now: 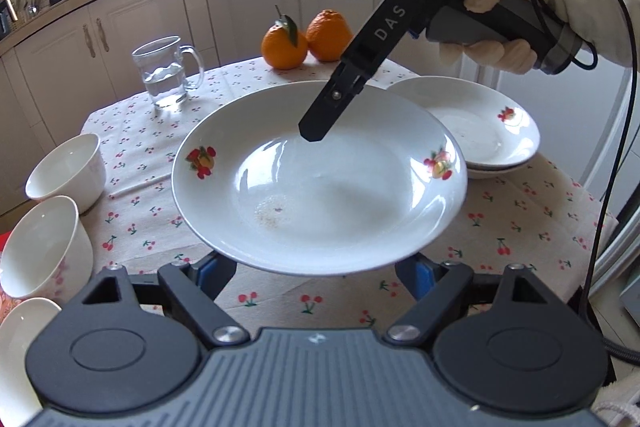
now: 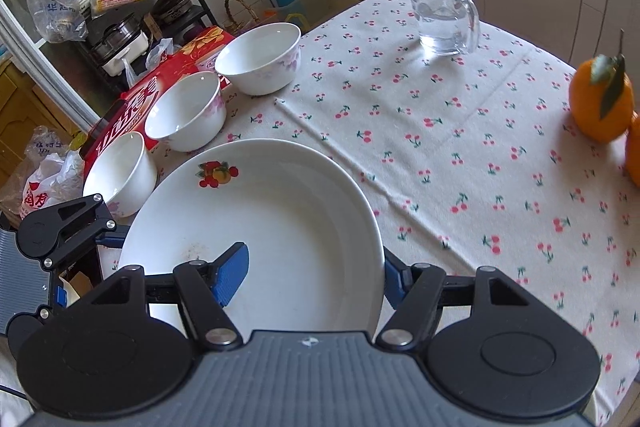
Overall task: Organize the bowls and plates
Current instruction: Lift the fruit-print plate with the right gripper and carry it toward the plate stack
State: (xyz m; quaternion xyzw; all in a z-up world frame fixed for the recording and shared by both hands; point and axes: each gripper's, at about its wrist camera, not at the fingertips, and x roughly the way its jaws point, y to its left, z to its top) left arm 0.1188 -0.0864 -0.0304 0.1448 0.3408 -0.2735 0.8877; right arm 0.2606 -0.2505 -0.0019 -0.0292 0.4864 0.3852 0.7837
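Observation:
A white deep plate with fruit prints [image 1: 320, 183] is held above the cherry-print tablecloth. My right gripper [image 2: 312, 279] straddles its rim, one blue pad [image 2: 230, 273] inside the plate and the other below it; the finger shows in the left wrist view [image 1: 320, 123]. My left gripper [image 1: 316, 277] sits under the plate's near edge with its fingers spread wide; the plate hides the tips. Two stacked matching plates [image 1: 476, 131] lie at the right. Three white bowls [image 2: 260, 59] [image 2: 186, 111] [image 2: 120, 175] stand in a row along the table's left edge.
A glass mug of water [image 2: 444, 15] stands at the far side of the table [image 2: 440, 147]. Two oranges [image 1: 304, 41] sit at the far edge. A red box [image 2: 160, 83] lies beside the bowls. Kitchen cabinets and a cluttered shelf surround the table.

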